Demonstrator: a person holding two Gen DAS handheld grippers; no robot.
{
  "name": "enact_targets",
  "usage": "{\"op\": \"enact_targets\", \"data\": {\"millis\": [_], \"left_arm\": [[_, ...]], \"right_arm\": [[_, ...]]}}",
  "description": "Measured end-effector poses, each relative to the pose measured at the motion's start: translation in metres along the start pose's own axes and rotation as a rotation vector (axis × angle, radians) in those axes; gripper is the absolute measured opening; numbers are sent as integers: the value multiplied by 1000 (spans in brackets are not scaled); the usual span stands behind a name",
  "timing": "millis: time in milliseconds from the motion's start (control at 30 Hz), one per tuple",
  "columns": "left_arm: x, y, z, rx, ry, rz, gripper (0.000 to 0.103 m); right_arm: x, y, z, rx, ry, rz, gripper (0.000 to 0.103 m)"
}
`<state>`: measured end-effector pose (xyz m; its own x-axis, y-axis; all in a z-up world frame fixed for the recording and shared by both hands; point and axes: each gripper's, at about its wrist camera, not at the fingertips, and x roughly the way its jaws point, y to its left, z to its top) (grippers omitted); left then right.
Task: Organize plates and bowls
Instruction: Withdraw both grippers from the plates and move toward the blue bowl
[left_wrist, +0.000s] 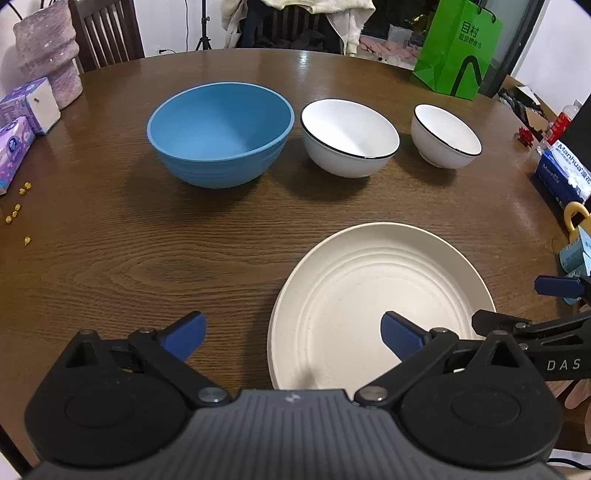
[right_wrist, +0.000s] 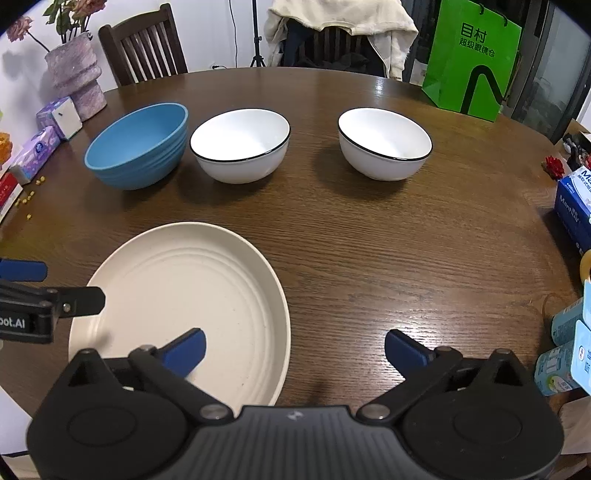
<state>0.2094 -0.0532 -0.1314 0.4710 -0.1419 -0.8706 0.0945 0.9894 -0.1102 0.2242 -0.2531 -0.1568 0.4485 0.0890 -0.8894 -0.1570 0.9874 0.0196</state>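
A cream ridged plate (left_wrist: 380, 306) (right_wrist: 181, 306) lies flat near the front of the round wooden table (left_wrist: 203, 243) (right_wrist: 388, 251). Behind it stand a blue bowl (left_wrist: 221, 133) (right_wrist: 142, 146), a larger white bowl with a black rim (left_wrist: 349, 136) (right_wrist: 240, 144) and a smaller white bowl with a black rim (left_wrist: 445, 134) (right_wrist: 384, 142). My left gripper (left_wrist: 293, 338) is open over the plate's left rim, nothing between its blue pads. My right gripper (right_wrist: 295, 350) is open over the plate's right rim, holding nothing. Each gripper shows at the other view's edge.
A pink vase (left_wrist: 48, 55) (right_wrist: 75, 74) and tissue packs (left_wrist: 22, 122) (right_wrist: 48, 133) sit at the left. A green paper bag (left_wrist: 458, 48) (right_wrist: 474, 59) stands at the back right. Boxes and cartons (left_wrist: 563, 171) (right_wrist: 569, 332) crowd the right edge. Chairs stand behind.
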Motion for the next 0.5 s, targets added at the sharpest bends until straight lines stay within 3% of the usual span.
{"op": "enact_targets", "data": {"millis": [500], "left_arm": [[-14,9,-3,-15,-36,5,103]], "right_arm": [[-9,9,-1,-19,-9,9,103]]}}
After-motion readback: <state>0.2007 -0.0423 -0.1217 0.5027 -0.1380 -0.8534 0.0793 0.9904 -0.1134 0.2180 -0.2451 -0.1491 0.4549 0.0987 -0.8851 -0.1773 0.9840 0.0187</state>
